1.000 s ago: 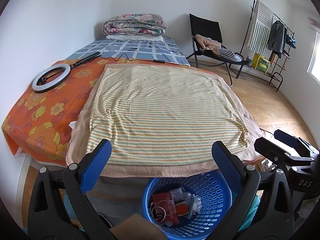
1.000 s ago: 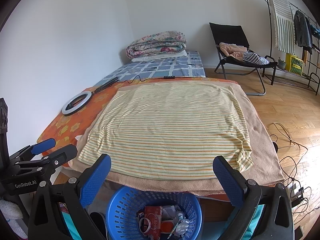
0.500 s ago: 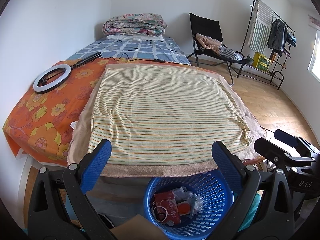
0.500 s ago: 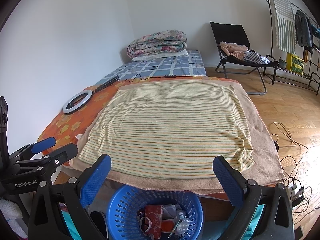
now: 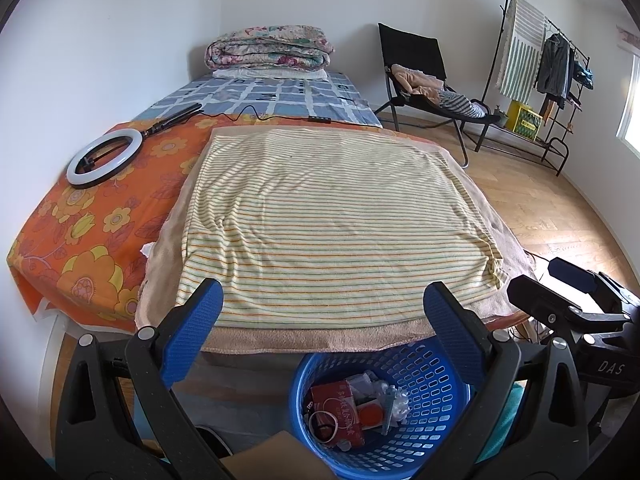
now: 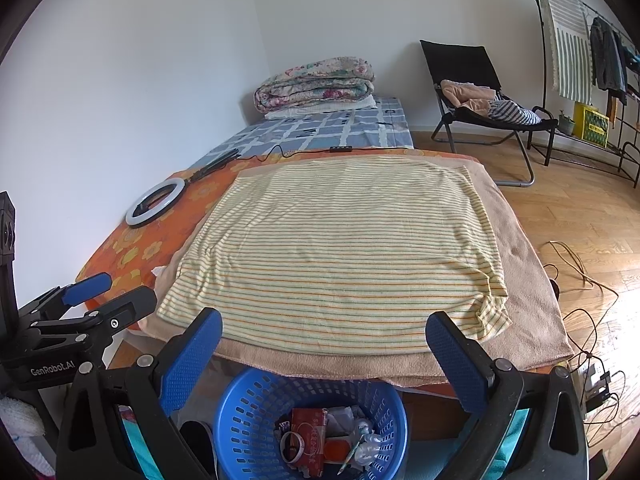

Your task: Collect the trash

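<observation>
A blue plastic basket [image 5: 436, 364] [image 6: 256, 404] stands on the floor at the foot of the bed. It holds trash: a red packet [image 5: 340, 408] [image 6: 310, 430], a white ring, an orange lid and crumpled clear wrappers. My left gripper [image 5: 320, 312] hangs open above and behind the basket, with nothing between its blue pads. My right gripper [image 6: 324, 340] is open too, also empty, just right of the left one. Each gripper shows at the edge of the other's view. The striped yellow blanket [image 5: 332, 216] [image 6: 340, 248] on the bed carries no loose items.
The bed has an orange flowered sheet [image 5: 92, 216], a ring light [image 5: 104, 158] with its cable, and folded quilts [image 5: 272, 50] at the far end. A black chair [image 5: 424, 80] with clothes, a clothes rack [image 5: 536, 60] and floor cables [image 6: 580, 288] lie to the right.
Both views have drifted very slightly; the basket sits a touch further right and lower in the left wrist view. Both grippers stay open and empty.
</observation>
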